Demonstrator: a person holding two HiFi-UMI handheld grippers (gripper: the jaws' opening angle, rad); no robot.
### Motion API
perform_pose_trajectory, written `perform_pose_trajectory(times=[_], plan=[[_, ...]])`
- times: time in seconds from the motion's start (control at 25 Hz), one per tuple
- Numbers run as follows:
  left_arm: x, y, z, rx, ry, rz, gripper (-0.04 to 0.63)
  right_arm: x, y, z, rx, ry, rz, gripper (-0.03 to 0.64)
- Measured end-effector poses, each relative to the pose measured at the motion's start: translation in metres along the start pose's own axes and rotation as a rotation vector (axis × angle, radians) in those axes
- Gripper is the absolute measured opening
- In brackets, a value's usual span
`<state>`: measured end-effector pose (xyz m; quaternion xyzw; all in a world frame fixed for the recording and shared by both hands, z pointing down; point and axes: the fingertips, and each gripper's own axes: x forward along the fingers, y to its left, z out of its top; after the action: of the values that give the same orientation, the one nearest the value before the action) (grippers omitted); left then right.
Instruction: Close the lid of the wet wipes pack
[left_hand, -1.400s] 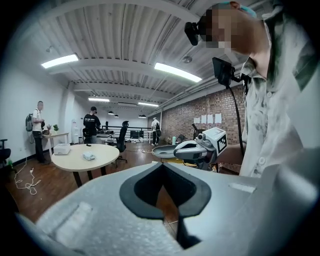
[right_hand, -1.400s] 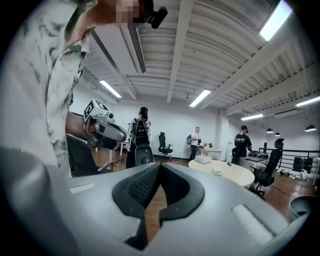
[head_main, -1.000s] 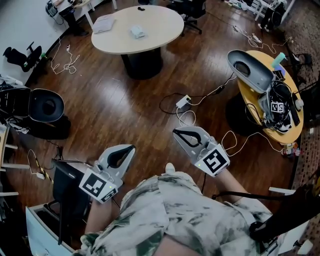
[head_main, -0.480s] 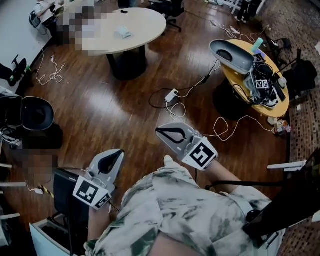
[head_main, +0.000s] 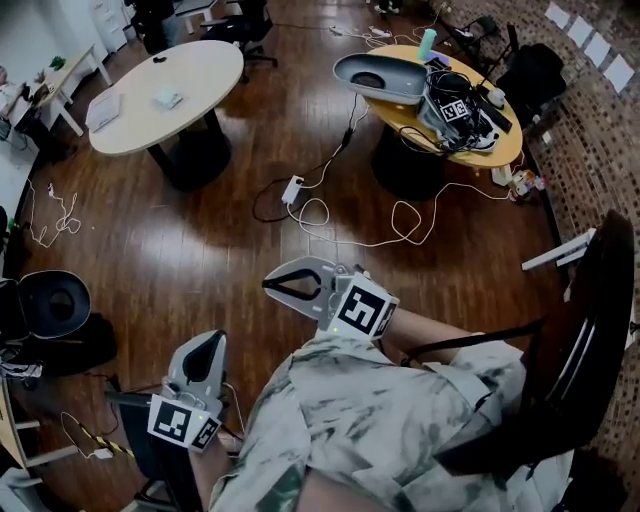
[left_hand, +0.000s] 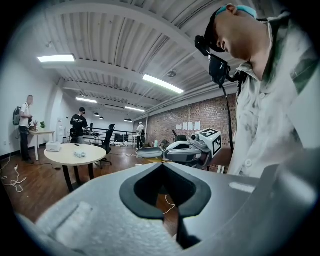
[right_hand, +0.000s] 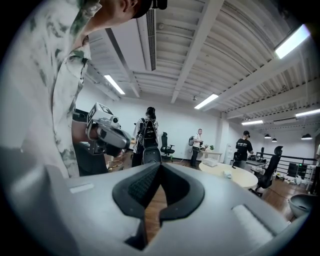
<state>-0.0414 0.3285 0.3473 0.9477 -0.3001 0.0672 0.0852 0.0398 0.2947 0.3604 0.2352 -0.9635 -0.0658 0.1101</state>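
Dark wooden flooring (head_main: 200, 240) is spreading out below me. Nearest, I am holding my left gripper (head_main: 212, 338) low by my left hip, pointing far, its jaws pressed together on nothing. I am holding my right gripper (head_main: 268, 284) in front of my waist, pointing left, its jaws likewise meeting with nothing between them. Black-and-white square patterns are showing on the left cube (head_main: 178, 420) and the right cube (head_main: 362, 308). Well apart from both grippers, far left, what seems to be the wet wipes pack (head_main: 168, 98) is lying on the round table (head_main: 125, 140).
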Motion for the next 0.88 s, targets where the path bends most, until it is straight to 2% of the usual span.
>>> perform_pose_trajectory(times=[0.56, 0.88], plan=[[-0.012, -0.010, -0.006, 0.014, 0.002, -0.025, 0.002, 0.000, 0.022, 0.006, -0.053, -0.011, 0.004, 0.006], [-0.017, -0.011, -0.008, 0.013, 0.002, -0.023, 0.002, -0.001, 0.026, 0.011, -0.046, -0.011, -0.004, 0.006]])
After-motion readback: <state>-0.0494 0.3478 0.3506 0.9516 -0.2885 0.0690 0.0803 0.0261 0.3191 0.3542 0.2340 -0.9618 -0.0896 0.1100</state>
